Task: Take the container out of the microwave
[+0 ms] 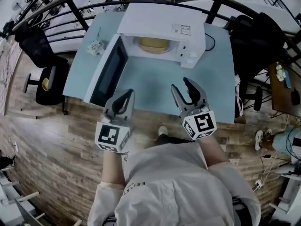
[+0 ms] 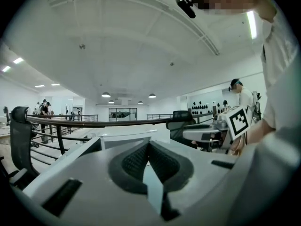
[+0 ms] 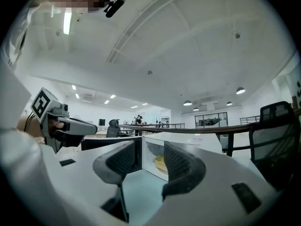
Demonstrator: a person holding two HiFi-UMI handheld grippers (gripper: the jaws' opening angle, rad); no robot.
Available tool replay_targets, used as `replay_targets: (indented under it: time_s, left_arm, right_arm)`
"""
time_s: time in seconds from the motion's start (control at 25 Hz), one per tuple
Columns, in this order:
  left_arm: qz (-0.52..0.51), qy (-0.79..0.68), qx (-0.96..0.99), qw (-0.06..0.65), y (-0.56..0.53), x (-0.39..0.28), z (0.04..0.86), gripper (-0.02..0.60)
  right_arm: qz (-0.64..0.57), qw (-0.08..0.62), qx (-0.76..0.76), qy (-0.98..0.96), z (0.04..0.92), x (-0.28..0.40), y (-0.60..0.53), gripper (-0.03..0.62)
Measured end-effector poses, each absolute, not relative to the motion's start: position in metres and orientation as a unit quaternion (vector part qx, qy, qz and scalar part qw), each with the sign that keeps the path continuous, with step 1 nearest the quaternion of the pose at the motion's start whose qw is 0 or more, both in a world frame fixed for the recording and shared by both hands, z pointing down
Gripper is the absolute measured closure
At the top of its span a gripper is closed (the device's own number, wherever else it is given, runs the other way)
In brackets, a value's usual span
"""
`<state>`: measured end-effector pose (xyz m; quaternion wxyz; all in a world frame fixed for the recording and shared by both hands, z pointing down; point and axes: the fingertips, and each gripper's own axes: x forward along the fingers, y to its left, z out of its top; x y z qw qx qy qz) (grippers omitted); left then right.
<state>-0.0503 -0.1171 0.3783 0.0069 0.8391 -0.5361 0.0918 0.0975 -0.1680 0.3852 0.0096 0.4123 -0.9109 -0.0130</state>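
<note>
A white microwave (image 1: 162, 29) stands at the back of the light blue table (image 1: 155, 84), its door (image 1: 109, 70) swung open to the left. A pale yellow container (image 1: 154, 44) sits inside the cavity; in the right gripper view the container (image 3: 161, 163) shows between the jaws, well ahead. My left gripper (image 1: 126, 98) hovers over the table's front edge, shut on nothing, its pads touching (image 2: 148, 147). My right gripper (image 1: 182, 85) hangs beside it, open and empty (image 3: 149, 158), aimed at the microwave (image 3: 193, 142). Both are well short of the microwave.
A small bunch of white flowers (image 1: 96, 46) lies on the table left of the door. Black office chairs (image 1: 44, 74) (image 1: 254, 41) flank the table. A dark railing (image 1: 70, 8) runs behind it. Wooden floor (image 1: 56, 140) lies below me.
</note>
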Motion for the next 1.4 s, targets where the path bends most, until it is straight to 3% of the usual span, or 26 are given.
replay_targets:
  time_s: [0.56, 1.0, 1.4]
  left_arm:
    - [0.098, -0.553, 0.827, 0.031, -0.206, -0.053, 0.399, 0.588]
    - [0.112, -0.525, 0.843, 0.032, -0.259, -0.084, 0.413, 0.588]
    - [0.096, -0.499, 0.860, 0.047, -0.285, -0.096, 0.428, 0.588]
  right_arm:
    - [-0.007, 0.110, 0.340, -0.934, 0.429, 0.063, -0.276, 0.405]
    - [0.003, 0.245, 0.323, -0.914, 0.496, 0.012, -0.357, 0.405]
    - [-0.033, 0.411, 0.268, -0.871, 0.562, -0.027, -0.419, 0.405]
